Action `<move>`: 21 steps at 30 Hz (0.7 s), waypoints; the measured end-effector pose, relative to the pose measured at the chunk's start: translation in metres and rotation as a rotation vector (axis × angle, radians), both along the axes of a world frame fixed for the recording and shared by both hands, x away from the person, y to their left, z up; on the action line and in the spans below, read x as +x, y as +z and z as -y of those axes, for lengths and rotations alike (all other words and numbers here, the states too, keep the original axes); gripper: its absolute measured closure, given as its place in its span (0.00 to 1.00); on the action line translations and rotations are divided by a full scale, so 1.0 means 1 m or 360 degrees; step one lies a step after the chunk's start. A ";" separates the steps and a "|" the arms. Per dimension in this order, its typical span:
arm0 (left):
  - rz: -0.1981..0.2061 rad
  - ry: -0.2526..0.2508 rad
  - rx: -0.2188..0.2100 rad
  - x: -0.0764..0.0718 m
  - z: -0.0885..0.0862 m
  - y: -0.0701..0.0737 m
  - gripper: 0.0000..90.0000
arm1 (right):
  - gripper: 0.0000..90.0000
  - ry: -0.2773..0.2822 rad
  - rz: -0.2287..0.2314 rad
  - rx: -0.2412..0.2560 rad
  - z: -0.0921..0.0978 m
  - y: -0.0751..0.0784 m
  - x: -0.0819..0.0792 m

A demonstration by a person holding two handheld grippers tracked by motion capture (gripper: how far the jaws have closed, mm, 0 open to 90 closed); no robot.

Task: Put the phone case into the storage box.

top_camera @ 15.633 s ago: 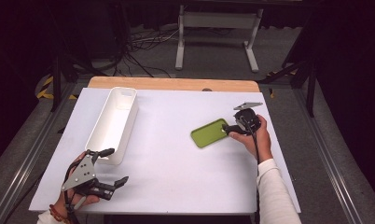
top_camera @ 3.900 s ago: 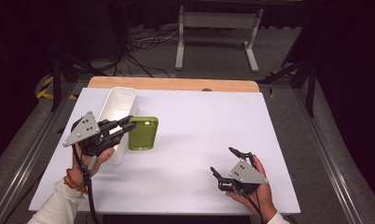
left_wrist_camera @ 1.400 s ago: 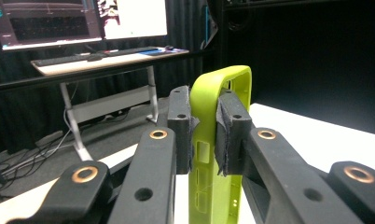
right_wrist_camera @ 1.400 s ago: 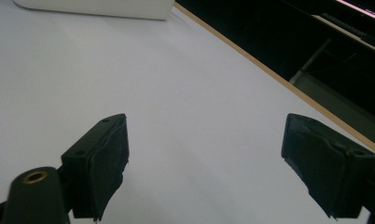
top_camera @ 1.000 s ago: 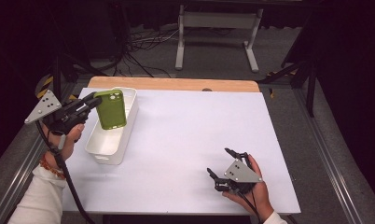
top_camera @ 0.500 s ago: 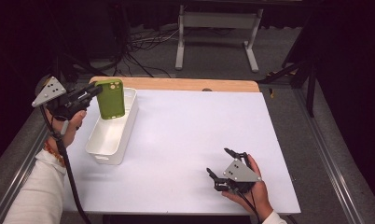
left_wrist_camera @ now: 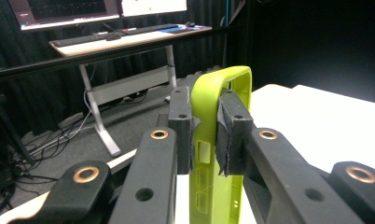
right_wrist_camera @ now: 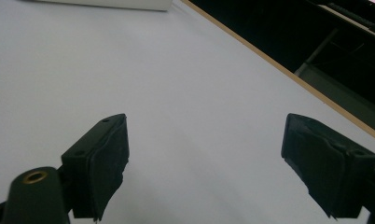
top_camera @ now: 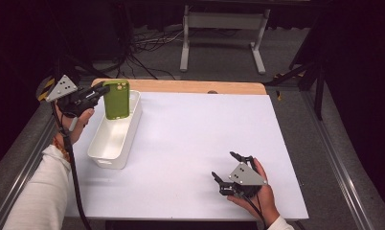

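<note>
high view, left gripper point(top_camera: 103, 89): upper left of frame, clamped on the edge of the green phone case point(top_camera: 116, 99), held upright over the far end of the white bin point(top_camera: 109, 143).
high view, right gripper point(top_camera: 232, 168): lower right, jaws spread, resting on the white table point(top_camera: 190, 134).
left gripper view: pads point(left_wrist_camera: 226, 135) pinch the case's rim at centre frame.
right gripper view: jaws wide apart, grasping nothing, bare table between.

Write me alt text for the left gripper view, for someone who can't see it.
The left hand-held gripper is shut on the edge of a lime-green phone case, held upright between its two black jaws. A white table lies to the right, and a desk with monitors stands in the dark background.
</note>
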State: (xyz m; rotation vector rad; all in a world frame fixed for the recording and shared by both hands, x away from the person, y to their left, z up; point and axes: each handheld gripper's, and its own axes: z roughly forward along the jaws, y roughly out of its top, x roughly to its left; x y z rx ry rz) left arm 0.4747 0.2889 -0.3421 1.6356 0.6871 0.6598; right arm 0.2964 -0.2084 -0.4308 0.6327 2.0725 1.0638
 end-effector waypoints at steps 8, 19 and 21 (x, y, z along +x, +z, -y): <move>-0.0059 -0.0041 0.0012 0.025 0.006 -0.022 0.87 | 0.19 0.0001 -0.0015 -0.0005 -0.001 -0.002 0.003; -0.0093 -0.0029 0.0056 0.048 0.007 -0.047 0.87 | 0.19 -0.0004 -0.0029 -0.0021 -0.002 -0.004 0.007; -0.0084 -0.0022 0.0050 0.052 0.007 -0.050 0.87 | 0.19 -0.0007 -0.0031 -0.0022 -0.002 -0.004 0.007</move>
